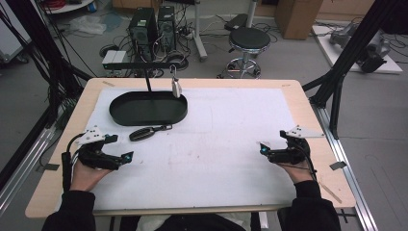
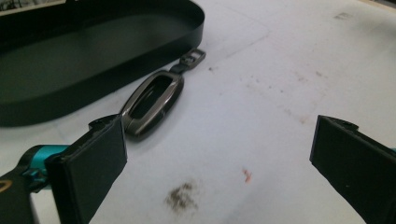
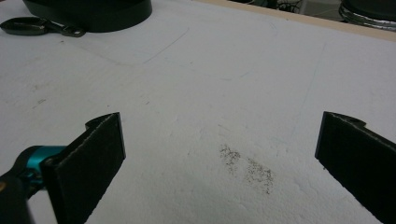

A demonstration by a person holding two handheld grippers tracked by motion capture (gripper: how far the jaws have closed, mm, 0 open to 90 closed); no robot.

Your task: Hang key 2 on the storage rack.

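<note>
Left gripper view: your left gripper (image 2: 219, 163) has its jaws spread wide with nothing between them, hovering low over the white mat (image 2: 261, 93). Just beyond the left jaw lies the dark key fob (image 2: 152, 100), flat on the mat, its clasp end pointing toward the black oval tray (image 2: 93, 65) and lying close to the tray wall, though contact cannot be judged. Judgement: that wide opening suits straddling the fob's narrow sides, since it lies lengthwise away from you. Right gripper (image 3: 219, 154) is likewise wide open and empty over bare mat, well right of the fob; it looks parked clear so the left has room. From the high view, the tray sits far left with a stand rising behind it, and a second fob (image 1: 176, 88) hangs from the stand's bar (image 1: 139, 64), probably where this fob belongs.
</note>
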